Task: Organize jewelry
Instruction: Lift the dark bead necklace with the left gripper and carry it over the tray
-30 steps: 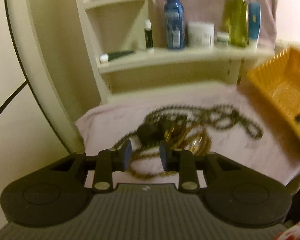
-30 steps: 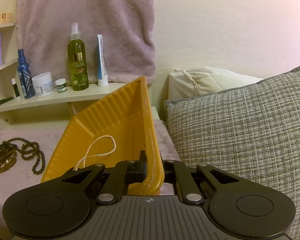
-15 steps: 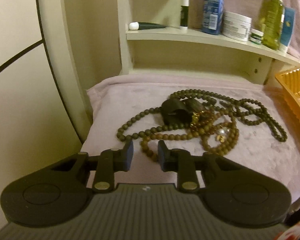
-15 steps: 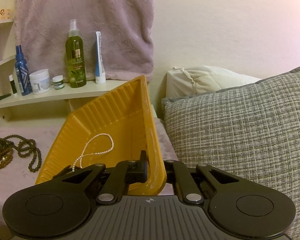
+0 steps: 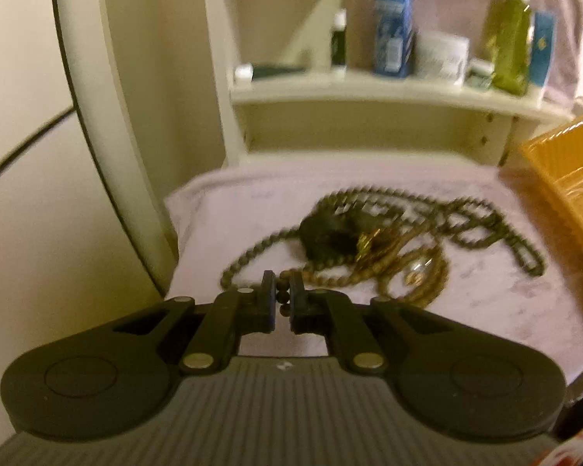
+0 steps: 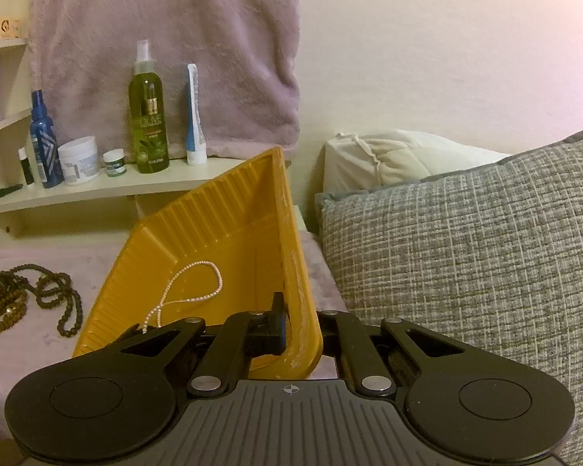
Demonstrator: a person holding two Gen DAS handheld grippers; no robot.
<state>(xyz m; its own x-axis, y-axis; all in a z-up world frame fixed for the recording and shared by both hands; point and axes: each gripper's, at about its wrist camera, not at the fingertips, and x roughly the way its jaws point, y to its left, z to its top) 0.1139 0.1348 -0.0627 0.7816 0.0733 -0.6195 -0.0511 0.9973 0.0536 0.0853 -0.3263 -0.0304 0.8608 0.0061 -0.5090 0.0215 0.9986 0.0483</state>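
- The left claw (image 5: 283, 298) has just been closing, and its two black pads now pinch a strand of the brown wooden bead necklace (image 5: 419, 287) between them; a few beads show in the narrow slot between the pads.
- The rest of that necklace trails away from the left claw in loose loops on the pale lilac plush cloth (image 5: 505, 310), tangled with a longer string of dark olive beads (image 5: 482, 229) and a small black lump (image 5: 326, 235) that is too blurred to identify.
- The right claw (image 6: 297, 320) is clamped on the near right wall of the orange ribbed plastic tray (image 6: 213, 225), one pad inside the wall and the other hidden behind it.
- The tray sits tilted, its right side raised, and a thin white pearl strand (image 6: 192, 287) lies looped on its floor.
- Right of the tray, touching or just beside it, stands a grey woven cushion (image 6: 466, 256), with a cream pillow (image 6: 388, 155) behind it.
- Beyond the jewelry a cream shelf (image 6: 97, 190) carries a blue spray bottle (image 6: 42, 147), a white jar (image 6: 79, 159), a green olive spray bottle (image 6: 148, 112) and a blue-and-white tube (image 6: 193, 116).
- A mauve towel (image 6: 167, 50) hangs on the wall behind the shelf.
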